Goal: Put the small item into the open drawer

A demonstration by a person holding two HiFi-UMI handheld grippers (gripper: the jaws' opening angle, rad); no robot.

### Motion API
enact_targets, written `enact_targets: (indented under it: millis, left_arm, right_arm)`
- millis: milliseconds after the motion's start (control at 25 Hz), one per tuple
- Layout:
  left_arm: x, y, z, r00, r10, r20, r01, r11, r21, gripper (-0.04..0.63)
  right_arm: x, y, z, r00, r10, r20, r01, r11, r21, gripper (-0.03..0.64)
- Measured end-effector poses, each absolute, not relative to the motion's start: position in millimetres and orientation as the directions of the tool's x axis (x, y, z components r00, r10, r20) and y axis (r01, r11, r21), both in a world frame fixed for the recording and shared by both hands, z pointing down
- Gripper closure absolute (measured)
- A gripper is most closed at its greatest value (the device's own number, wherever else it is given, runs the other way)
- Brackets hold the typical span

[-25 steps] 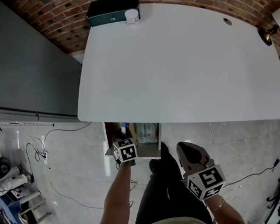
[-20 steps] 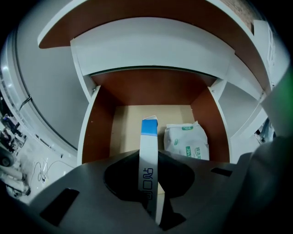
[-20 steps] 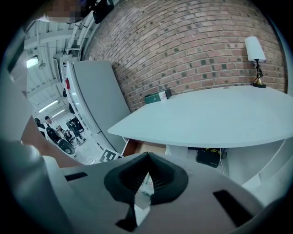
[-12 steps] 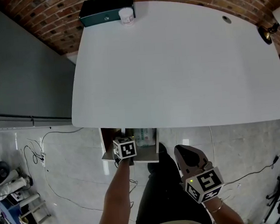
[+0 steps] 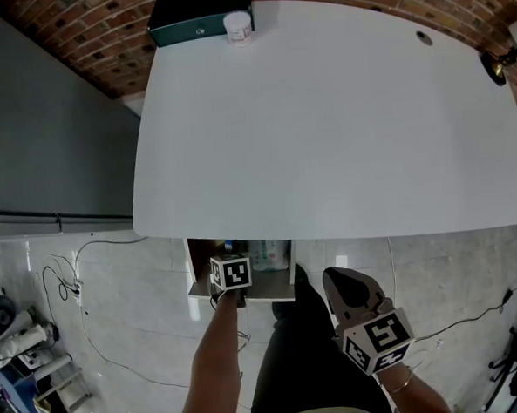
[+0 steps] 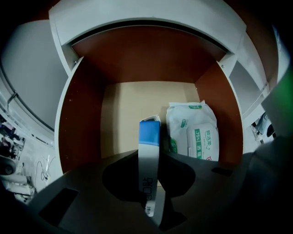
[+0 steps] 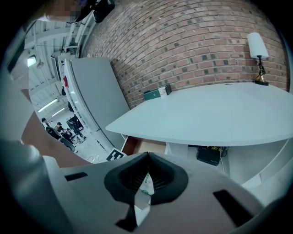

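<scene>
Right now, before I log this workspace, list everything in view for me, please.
table: one, white, by brick wall
storage box: one, dark green, table's far corner
jar: one, white, beside storage box
lamp: one, white shade, table's right end
drawer: one, brown inside, open under table
wipes pack: one, white-green, in drawer
small box: one, blue-white, over drawer
packet: one, white, in right gripper
left gripper: one, grey, jaws opening, small box between them
right gripper: one, grey, shut on packet

Left hand-held gripper (image 6: 150,180), jaws opening round a slim box (image 6: 149,137); right hand-held gripper (image 5: 351,289) seemingly pinching a slip (image 7: 143,201)
</scene>
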State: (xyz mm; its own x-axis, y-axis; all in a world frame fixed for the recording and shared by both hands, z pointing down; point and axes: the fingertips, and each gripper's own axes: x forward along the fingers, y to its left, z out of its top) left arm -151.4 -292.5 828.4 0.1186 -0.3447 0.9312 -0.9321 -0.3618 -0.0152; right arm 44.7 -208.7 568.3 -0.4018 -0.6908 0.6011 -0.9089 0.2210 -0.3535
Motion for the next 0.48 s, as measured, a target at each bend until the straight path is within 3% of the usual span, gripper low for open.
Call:
enact_targets:
  millis: [240,480]
  left_arm:
    - [-151.1,-290.6,833.9,0.131,-0.313,0.941,-0.933,-0.360,0.010,0.518]
    - [-154.0,-284.9,829.5,0.130,-0.312,0.941,-0.937,-0.349,0.014,0.438]
  right_arm:
    - [38.6,-209.3,570.8,-0.412,-0.687,0.599,-0.905,0.232,-0.357,0.609]
    - [34.5,-207.8,567.0,-0.411,-0.688,0.597,-0.905,0.233,-0.355,0.609]
